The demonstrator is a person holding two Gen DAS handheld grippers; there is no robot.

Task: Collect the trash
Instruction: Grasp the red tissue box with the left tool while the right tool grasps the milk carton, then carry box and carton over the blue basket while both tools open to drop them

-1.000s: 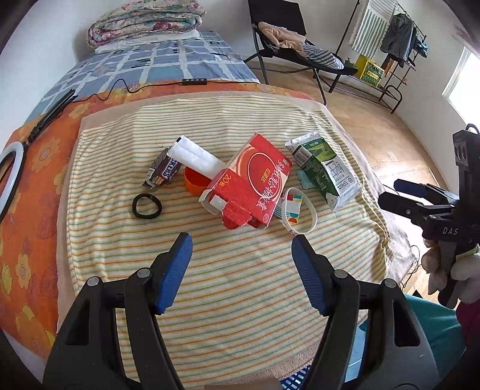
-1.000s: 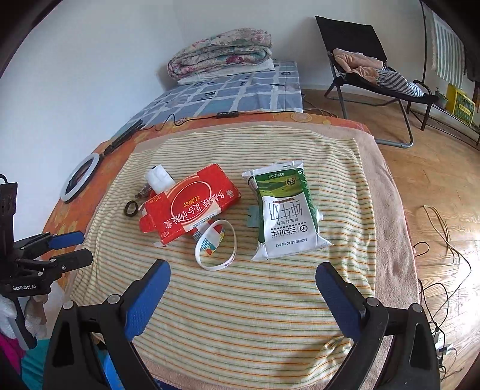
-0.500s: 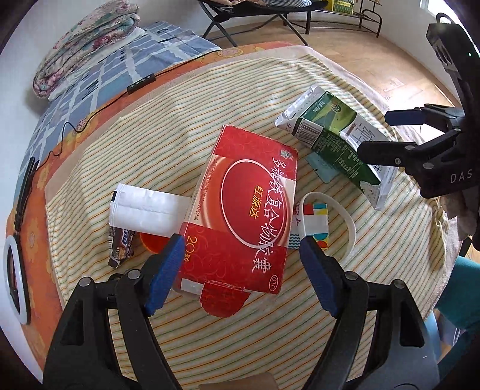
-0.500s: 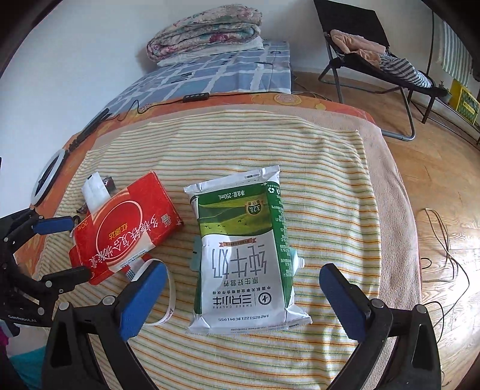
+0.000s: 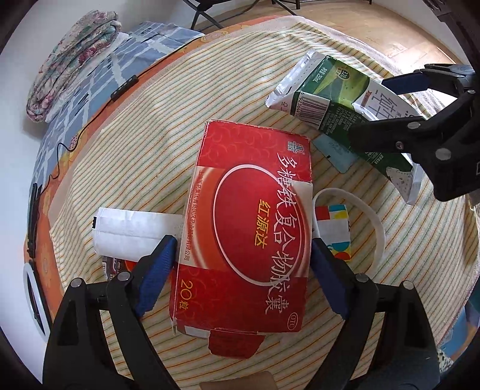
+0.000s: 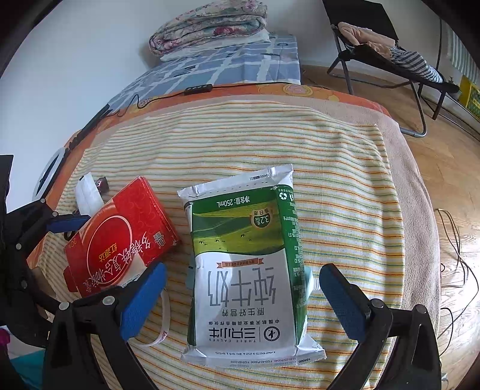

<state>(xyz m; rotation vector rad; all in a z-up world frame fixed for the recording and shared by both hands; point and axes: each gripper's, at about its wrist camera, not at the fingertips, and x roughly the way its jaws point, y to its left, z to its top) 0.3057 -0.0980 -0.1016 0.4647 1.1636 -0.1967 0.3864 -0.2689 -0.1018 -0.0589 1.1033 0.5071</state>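
The left gripper [image 5: 241, 271], black with blue pads, stands wide open with one pad at each long side of the flat red cardboard medicine box [image 5: 249, 231]; the pads sit just beside the box's edges, and whether they touch it cannot be told. The box lies on the yellow striped towel [image 5: 129, 168] that covers the near part of the bed, its torn flap towards the gripper. Just left of the box lies a white folded paper packet [image 5: 132, 229], with a dark snack wrapper [image 5: 111, 265] and a bit of an orange thing peeking out under it. Just right of the box lies a white band with a coloured patch [image 5: 345, 231], its loop open on the towel. Beyond the box to the right lies the green and white milk carton [image 6: 243, 270], flattened, print side up, with a pale blue card [image 5: 336, 150] tucked partly under it. The right gripper [image 6: 240, 300], of the same make, is also spread wide and holds nothing; its pads stand on either side of the carton's near end, clear of it. Farther from the box, past the towel's far edge, an orange flowered sheet [image 6: 300, 90] shows, with a black cable and its inline switch [image 6: 198, 89] lying across it. Beyond that is a blue checked cover [image 6: 240, 63] with a folded floral quilt [image 6: 210, 21] at the wall, and to the right a black folding chair [image 6: 375, 45] on the wooden floor.
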